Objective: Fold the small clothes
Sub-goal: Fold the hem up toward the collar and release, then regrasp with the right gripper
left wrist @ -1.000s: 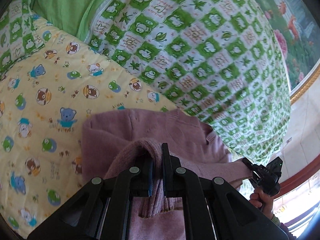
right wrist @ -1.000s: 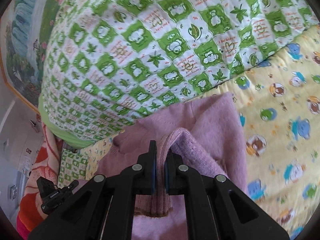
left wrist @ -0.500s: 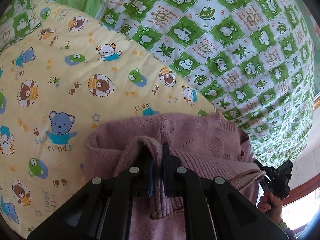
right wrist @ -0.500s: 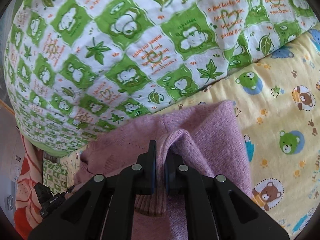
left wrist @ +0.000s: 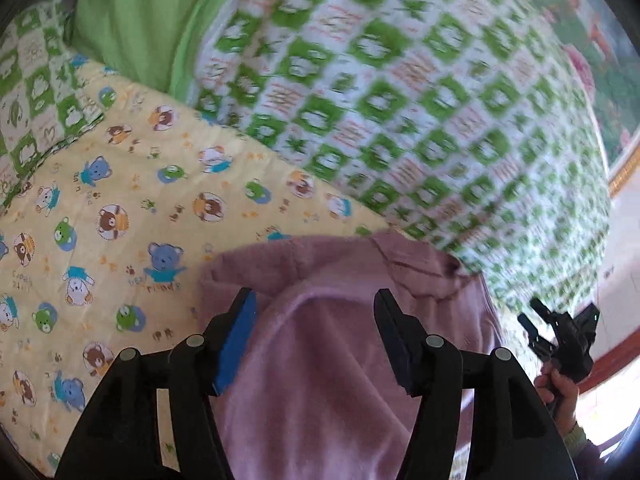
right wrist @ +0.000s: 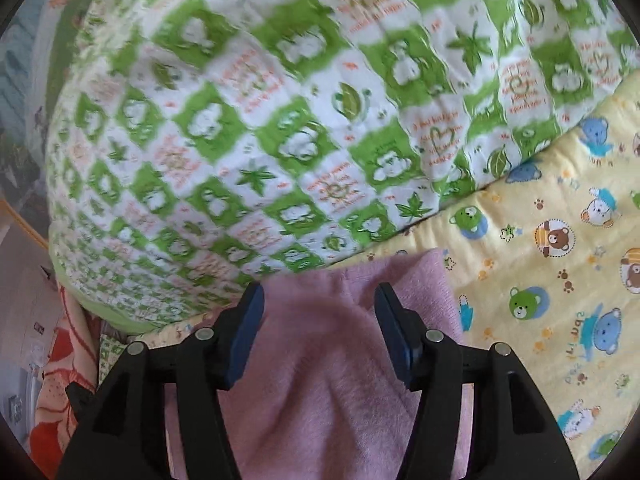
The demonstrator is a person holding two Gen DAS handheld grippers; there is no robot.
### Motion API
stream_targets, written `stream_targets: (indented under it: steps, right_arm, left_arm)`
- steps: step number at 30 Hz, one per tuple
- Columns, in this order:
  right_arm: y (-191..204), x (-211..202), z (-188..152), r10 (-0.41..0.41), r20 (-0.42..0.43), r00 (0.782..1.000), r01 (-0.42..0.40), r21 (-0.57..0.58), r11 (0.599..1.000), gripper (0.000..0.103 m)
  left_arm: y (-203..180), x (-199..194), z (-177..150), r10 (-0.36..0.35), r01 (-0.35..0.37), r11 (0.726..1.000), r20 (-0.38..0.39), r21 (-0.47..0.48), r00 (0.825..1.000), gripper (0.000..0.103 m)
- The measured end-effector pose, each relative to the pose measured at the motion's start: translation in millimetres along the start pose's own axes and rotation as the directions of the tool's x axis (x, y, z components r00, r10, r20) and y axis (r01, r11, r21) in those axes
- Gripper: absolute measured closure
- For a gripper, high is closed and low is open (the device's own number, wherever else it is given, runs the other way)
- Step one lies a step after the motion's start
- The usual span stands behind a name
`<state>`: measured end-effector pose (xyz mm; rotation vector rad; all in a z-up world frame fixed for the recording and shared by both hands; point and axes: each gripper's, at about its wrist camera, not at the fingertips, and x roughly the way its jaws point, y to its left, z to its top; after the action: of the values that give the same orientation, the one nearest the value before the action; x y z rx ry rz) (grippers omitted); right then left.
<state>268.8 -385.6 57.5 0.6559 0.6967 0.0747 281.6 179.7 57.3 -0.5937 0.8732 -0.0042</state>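
Left gripper (left wrist: 316,340) right up front, jaws spread wide with nothing clamped between them, blue pad (left wrist: 236,344) showing on the inner face of one finger. Beneath and between the fingers lies the pink knitted sweater (left wrist: 340,360), folded over on itself, a soft ridge running up its middle and its ribbed neckline lying at the far right corner. Over in the right wrist view the right gripper (right wrist: 318,336) is spread just as wide, gripping nothing, the same pink sweater (right wrist: 320,380) filling the space under its fingers. The garment rests on the yellow bear-print sheet (left wrist: 120,220), which stretches off to the left in the left view and to the right (right wrist: 560,260) in the right view. Off at the right edge of the left view, the other gripper (left wrist: 560,332) shows in a hand (left wrist: 560,392), beside the sweater. Just past the sweater's far edge rises the green-and-white checked quilt (right wrist: 280,120), blurred, bulging and large, a plain green cushion (left wrist: 136,28) behind it at the upper left.
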Motion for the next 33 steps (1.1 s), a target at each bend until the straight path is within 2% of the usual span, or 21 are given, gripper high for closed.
stream_targets:
  steps: [4, 8, 10, 11, 13, 16, 19, 20, 23, 26, 27, 28, 29, 30, 32, 33]
  right_arm:
    - [26, -12, -24, 0.022, -0.045, 0.999, -0.028, -0.148, 0.989, 0.046]
    - [50, -2, -64, 0.040, -0.152, 0.988, -0.081, -0.269, 0.960, 0.053]
    - [59, 6, -85, 0.037, -0.205, 0.978, -0.103, -0.325, 0.940, 0.059]
    - [62, 9, -95, 0.035, -0.230, 0.972, -0.116, -0.350, 0.929, 0.065]
    - [68, 21, -112, 0.027, -0.298, 0.954, -0.154, -0.413, 0.898, 0.072]
    - [81, 38, -129, -0.001, -0.357, 0.934, -0.190, -0.499, 0.846, 0.076]
    - [89, 59, -138, -0.048, -0.396, 0.917, -0.204, -0.569, 0.797, 0.077]
    - [92, 67, -139, -0.051, -0.437, 0.898, -0.240, -0.583, 0.776, 0.077]
    - [92, 84, -131, -0.068, -0.421, 0.905, -0.216, -0.589, 0.779, 0.079]
    - [85, 96, -112, -0.101, -0.346, 0.933, -0.133, -0.591, 0.796, 0.079]
    - [84, 100, -106, -0.120, -0.308, 0.944, -0.092, -0.592, 0.800, 0.080]
    - [83, 102, -100, -0.138, -0.275, 0.951, -0.055, -0.594, 0.803, 0.080]
    - [80, 106, -93, -0.153, -0.244, 0.957, -0.020, -0.586, 0.810, 0.085]
    - [75, 108, -85, -0.167, -0.218, 0.961, 0.014, -0.569, 0.822, 0.092]
    - [62, 113, -69, -0.201, -0.159, 0.967, 0.091, -0.518, 0.851, 0.093]
    - [54, 114, -60, -0.243, -0.112, 0.963, 0.160, -0.488, 0.858, 0.094]
  left_arm:
    - [-39, 1, -32, -0.072, 0.082, 0.989, -0.084, 0.120, 0.994, 0.042]
    - [-74, 18, -70, -0.128, 0.171, 0.962, -0.202, 0.212, 0.971, 0.042]
    - [-89, 30, -87, -0.119, 0.188, 0.944, -0.253, 0.270, 0.960, 0.042]
    - [-95, 36, -93, -0.113, 0.192, 0.938, -0.270, 0.289, 0.956, 0.042]
    - [-100, 48, -101, -0.101, 0.195, 0.930, -0.296, 0.310, 0.950, 0.042]
    - [-104, 72, -100, -0.081, 0.197, 0.927, -0.342, 0.320, 0.936, 0.042]
    - [-108, 98, -97, 0.004, 0.147, 0.909, -0.362, 0.390, 0.932, 0.044]
    - [-109, 104, -95, 0.025, 0.134, 0.901, -0.358, 0.412, 0.933, 0.044]
    - [-109, 118, -81, 0.040, 0.116, 0.897, -0.341, 0.426, 0.939, 0.046]
    - [-109, 127, -60, 0.105, 0.036, 0.882, -0.270, 0.470, 0.957, 0.048]
    - [-107, 131, -53, 0.117, 0.018, 0.882, -0.257, 0.471, 0.959, 0.051]
    - [-104, 135, -43, 0.128, -0.002, 0.886, -0.240, 0.464, 0.962, 0.060]
    - [-99, 138, -35, 0.144, -0.026, 0.888, -0.224, 0.459, 0.964, 0.063]
    - [-94, 139, -27, 0.168, -0.057, 0.889, -0.207, 0.455, 0.964, 0.066]
    - [-77, 139, -8, 0.219, -0.137, 0.897, -0.154, 0.421, 0.963, 0.080]
    - [-67, 137, 1, 0.225, -0.156, 0.910, -0.143, 0.385, 0.964, 0.086]
